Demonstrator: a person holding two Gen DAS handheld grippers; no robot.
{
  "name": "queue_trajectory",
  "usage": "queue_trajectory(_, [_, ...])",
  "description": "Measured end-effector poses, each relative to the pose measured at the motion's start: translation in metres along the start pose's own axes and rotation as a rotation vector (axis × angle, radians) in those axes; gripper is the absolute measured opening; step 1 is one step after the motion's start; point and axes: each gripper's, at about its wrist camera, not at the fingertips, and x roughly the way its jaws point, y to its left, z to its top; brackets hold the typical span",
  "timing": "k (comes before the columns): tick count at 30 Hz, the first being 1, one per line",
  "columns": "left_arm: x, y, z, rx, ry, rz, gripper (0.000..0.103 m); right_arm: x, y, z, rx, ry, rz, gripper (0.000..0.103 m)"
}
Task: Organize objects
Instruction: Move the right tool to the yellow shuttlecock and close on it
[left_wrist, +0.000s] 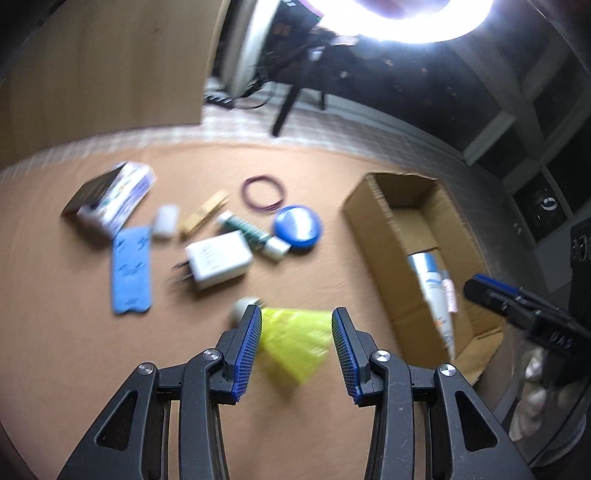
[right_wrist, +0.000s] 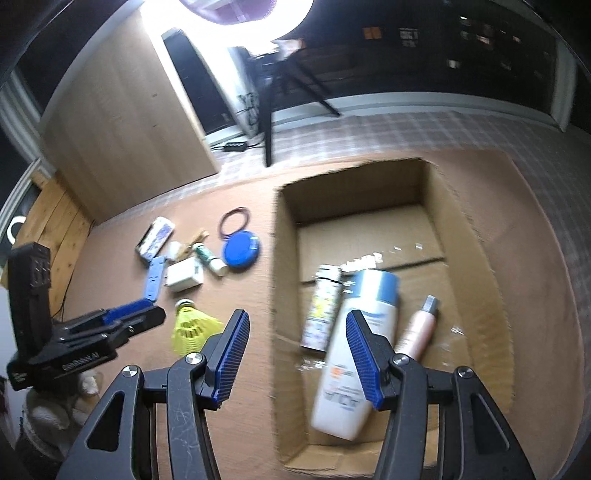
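My left gripper (left_wrist: 296, 321) is open, just above a yellow shuttlecock (left_wrist: 295, 339) that lies on the brown table; it also shows in the right wrist view (right_wrist: 192, 326). My right gripper (right_wrist: 295, 325) is open and empty over the near left wall of a cardboard box (right_wrist: 280, 236). The box holds a white and blue bottle (right_wrist: 354, 354), a slim printed tube (right_wrist: 321, 310) and a pink bottle (right_wrist: 417, 332). The box (left_wrist: 369, 229) stands right of my left gripper. The left gripper shows in the right wrist view (right_wrist: 147, 314), the right gripper in the left wrist view (left_wrist: 476, 284).
Loose on the table are a white charger (left_wrist: 218, 260), a blue flat piece (left_wrist: 131, 273), a blue round tin (left_wrist: 297, 229), a green tube (left_wrist: 251, 232), a wooden clip (left_wrist: 203, 216), a purple ring (left_wrist: 263, 194), a small white cylinder (left_wrist: 166, 219) and a printed box (left_wrist: 110, 197).
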Motion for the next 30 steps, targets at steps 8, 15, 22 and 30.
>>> queue_trajectory(8, [0.000,0.035,-0.023,-0.087,0.023,-0.042,0.049,0.031,0.041,0.016,-0.084,0.080,0.084,0.051])
queue_trajectory(15, [0.008,0.034,-0.030,-0.087,0.033,-0.099,0.054,0.073,0.081,0.022,-0.128,0.189,0.161,0.051])
queue_trajectory(22, [0.024,0.028,-0.027,-0.106,0.078,-0.169,0.064,0.106,0.097,0.024,-0.131,0.287,0.188,0.051])
queue_trajectory(30, [0.042,0.025,-0.023,-0.120,0.106,-0.193,0.067,0.129,0.097,0.021,-0.129,0.358,0.171,0.051])
